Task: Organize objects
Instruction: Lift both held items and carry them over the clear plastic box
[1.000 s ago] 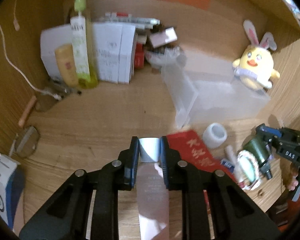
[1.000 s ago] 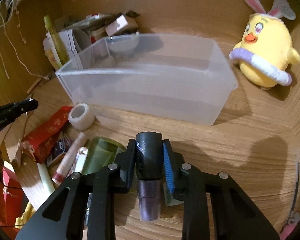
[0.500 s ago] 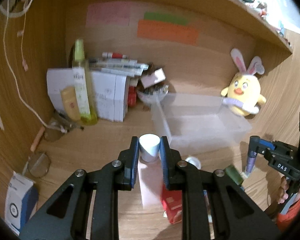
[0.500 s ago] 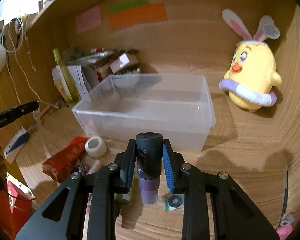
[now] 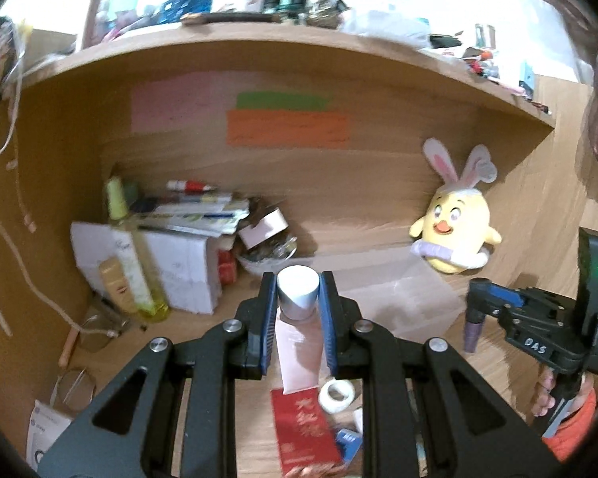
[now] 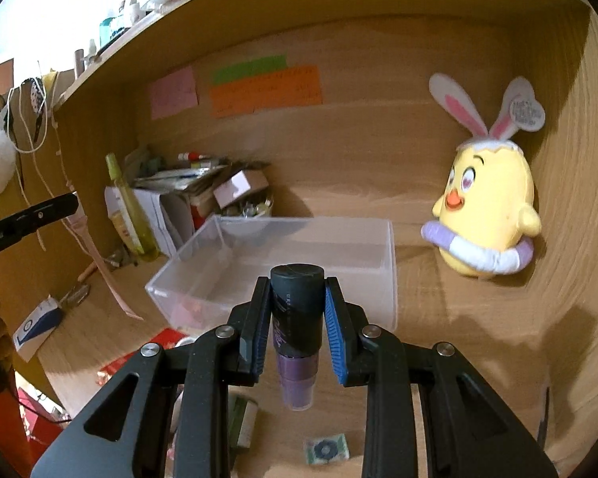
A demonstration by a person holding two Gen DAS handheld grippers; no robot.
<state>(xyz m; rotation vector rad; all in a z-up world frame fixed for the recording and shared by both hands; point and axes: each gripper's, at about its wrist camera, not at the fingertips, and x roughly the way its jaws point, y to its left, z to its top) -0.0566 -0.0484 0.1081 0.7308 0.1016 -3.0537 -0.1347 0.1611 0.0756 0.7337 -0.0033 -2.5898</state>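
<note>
Now both tools climb off the desk. Left view: left gripper (image 5: 298, 306) is clamped on a white-capped pink tube (image 5: 299, 334), lifted clear of the clutter. Right view: right gripper (image 6: 297, 316) pinches a black-capped purple tube (image 6: 297, 330), now facing the clear plastic bin (image 6: 283, 275), likely the drop-off.

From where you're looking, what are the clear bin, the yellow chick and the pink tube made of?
Bin: likely plastic, frosted and translucent, since the desk shows dimly through its thin walls.
Chick: plush fabric, matte and soft-looking, with stitched eyes and floppy ears.
Pink tube: probably soft plastic with a smooth sheen, flattened at its lower end; its white cap looks like hard glossy plastic.
</note>
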